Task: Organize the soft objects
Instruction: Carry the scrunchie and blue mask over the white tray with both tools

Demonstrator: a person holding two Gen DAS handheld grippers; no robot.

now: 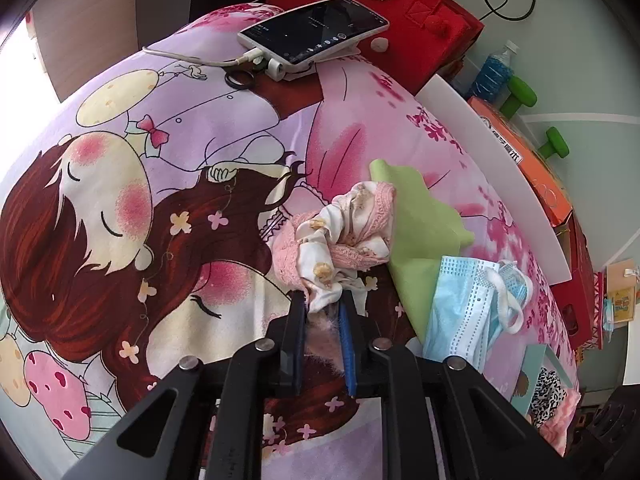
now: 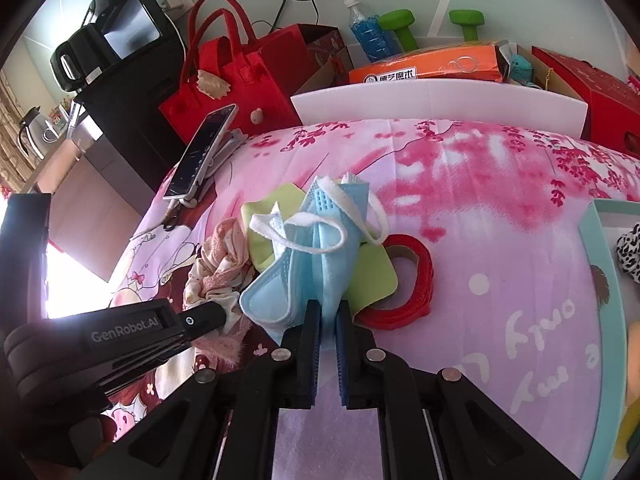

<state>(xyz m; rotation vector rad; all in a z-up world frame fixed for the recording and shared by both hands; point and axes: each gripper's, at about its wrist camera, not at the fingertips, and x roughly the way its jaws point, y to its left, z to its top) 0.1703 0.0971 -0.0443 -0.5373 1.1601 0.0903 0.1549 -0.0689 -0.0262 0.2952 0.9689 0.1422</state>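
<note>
My left gripper is shut on a pink and cream lace-trimmed cloth bunched on the printed bedsheet; the cloth also shows in the right wrist view. My right gripper is shut on a blue face mask with white ear loops, lifted over a green cloth. The mask and green cloth lie right of the pink cloth in the left wrist view. The left gripper's body sits left of the mask.
A red tape roll lies behind the green cloth. A teal box holding a leopard-print item stands at the right. A phone on a stand, red bag, white board, orange box and green dumbbells line the bed's far edge.
</note>
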